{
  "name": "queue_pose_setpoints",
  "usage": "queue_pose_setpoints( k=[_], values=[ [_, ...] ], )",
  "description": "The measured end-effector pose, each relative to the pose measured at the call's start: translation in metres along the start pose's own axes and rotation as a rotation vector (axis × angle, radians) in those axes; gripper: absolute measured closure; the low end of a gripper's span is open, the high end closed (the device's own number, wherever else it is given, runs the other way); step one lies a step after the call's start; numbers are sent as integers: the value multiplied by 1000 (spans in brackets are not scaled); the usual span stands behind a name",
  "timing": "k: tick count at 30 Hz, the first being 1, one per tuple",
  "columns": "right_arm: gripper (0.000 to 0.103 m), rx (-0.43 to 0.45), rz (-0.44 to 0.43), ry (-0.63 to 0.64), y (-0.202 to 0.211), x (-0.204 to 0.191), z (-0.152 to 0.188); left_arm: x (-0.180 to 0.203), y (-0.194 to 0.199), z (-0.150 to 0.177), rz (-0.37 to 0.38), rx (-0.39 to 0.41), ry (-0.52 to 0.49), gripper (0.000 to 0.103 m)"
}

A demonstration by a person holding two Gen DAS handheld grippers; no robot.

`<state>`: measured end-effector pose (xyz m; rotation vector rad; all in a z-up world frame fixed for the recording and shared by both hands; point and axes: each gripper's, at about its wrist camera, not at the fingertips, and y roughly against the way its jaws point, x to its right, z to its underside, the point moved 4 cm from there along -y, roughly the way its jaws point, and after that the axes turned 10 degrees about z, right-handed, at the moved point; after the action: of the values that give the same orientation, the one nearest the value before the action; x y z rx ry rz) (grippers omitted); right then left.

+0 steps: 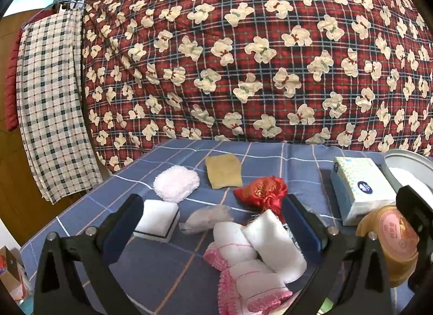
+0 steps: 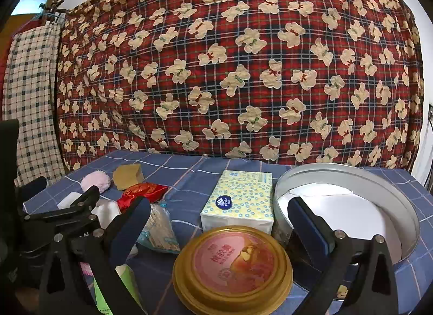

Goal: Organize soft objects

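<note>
My left gripper (image 1: 216,220) is open above a cluster of soft items on the blue checked tablecloth (image 1: 167,274). Between its fingers lie white rolled cloths with pink trim (image 1: 251,258) and a clear plastic bag (image 1: 207,219). A white sponge block (image 1: 158,219) sits by the left finger. Farther back are a red pouch (image 1: 262,192), a fluffy white pad (image 1: 176,183) and a yellow cloth (image 1: 223,170). My right gripper (image 2: 219,223) is open too, low over a gold tin lid (image 2: 232,269), touching nothing.
A tissue pack (image 2: 238,201) stands behind the lid, and a round metal tin (image 2: 406,215) with a white lining sits to its right. A bag of cotton swabs (image 2: 159,228) and a green packet (image 2: 124,282) lie left of the lid. A red bear-print quilt (image 2: 243,71) hangs behind the table.
</note>
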<state>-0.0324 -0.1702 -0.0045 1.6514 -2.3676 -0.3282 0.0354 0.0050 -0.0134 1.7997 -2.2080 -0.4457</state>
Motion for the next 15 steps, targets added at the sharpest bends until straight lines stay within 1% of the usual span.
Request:
queue_pose_setpoints(
  k=[15],
  values=[
    [0, -30, 24, 3, -7, 2, 1, -1, 4, -3, 6, -8, 5, 0]
  ],
)
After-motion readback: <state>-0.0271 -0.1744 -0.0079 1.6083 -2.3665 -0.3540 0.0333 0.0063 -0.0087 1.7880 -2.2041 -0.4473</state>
